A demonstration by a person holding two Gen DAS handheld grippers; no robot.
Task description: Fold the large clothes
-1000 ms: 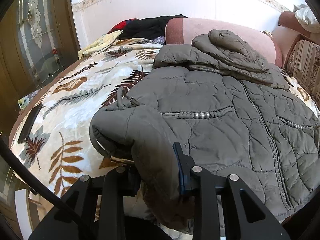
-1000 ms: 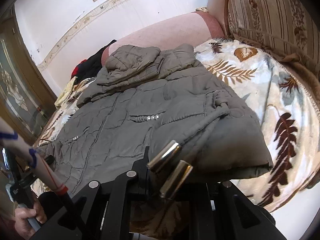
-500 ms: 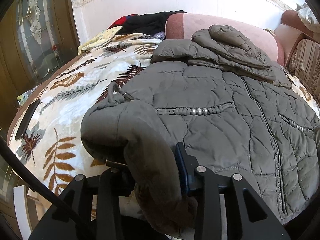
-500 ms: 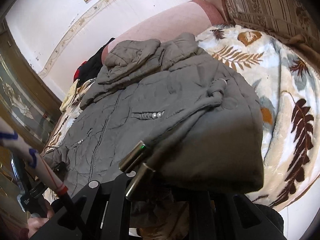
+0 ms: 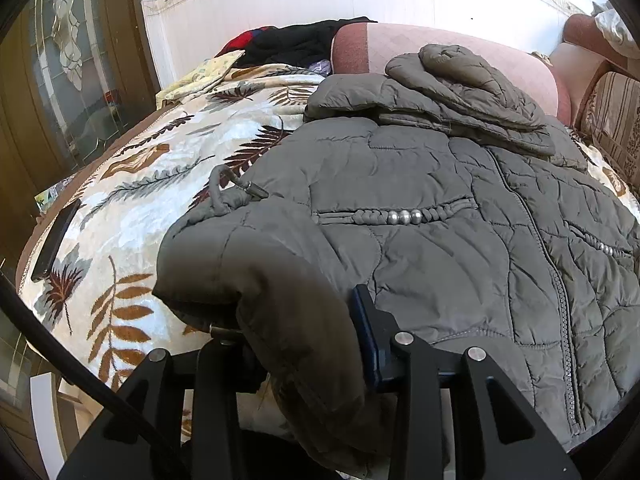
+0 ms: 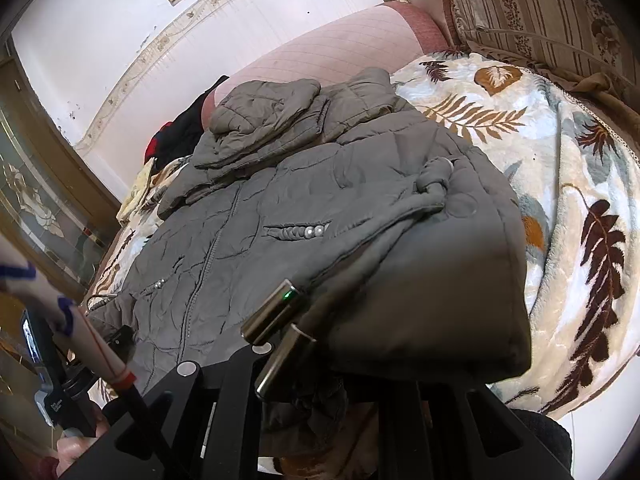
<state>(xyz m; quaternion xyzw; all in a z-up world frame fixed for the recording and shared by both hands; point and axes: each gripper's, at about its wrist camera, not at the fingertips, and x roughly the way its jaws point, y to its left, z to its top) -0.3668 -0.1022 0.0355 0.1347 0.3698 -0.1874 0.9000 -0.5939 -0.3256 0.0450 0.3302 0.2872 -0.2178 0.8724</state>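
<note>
Grey quilted jacket [image 5: 460,216] sprawled across the bed, front side up, zip running down its middle, lying on the leaf-print blanket [image 5: 160,184]. That blanket is our landmark. The jacket covers most of it, with its hood [image 5: 460,76] and upper part bunched at the blanket's far end against the pink bolster [image 5: 460,40]. The near hem hangs over the blanket's front edge, and that is where both tools are working.

Left gripper [image 5: 304,344] now: a thick fold of the hem's left corner sits between its fingers, which are parted just enough to take the fabric and are pressing on it from both sides. A knotted drawstring [image 5: 224,196] lies on top of the jacket just beyond that corner.

Right gripper [image 6: 320,360] over at the blanket's other front corner: its fingers are buried under the lifted hem, drawn almost fully together with the fabric pinched between them. Two metal cord ends [image 6: 276,332] dangle over the tool's front.

A dark phone [image 5: 56,240] lies near the blanket's left edge, well apart from the jacket. Dark and red clothes [image 5: 296,40] are heaped past the blanket's far left corner. A striped cushion [image 6: 540,12] stands behind its right side.
</note>
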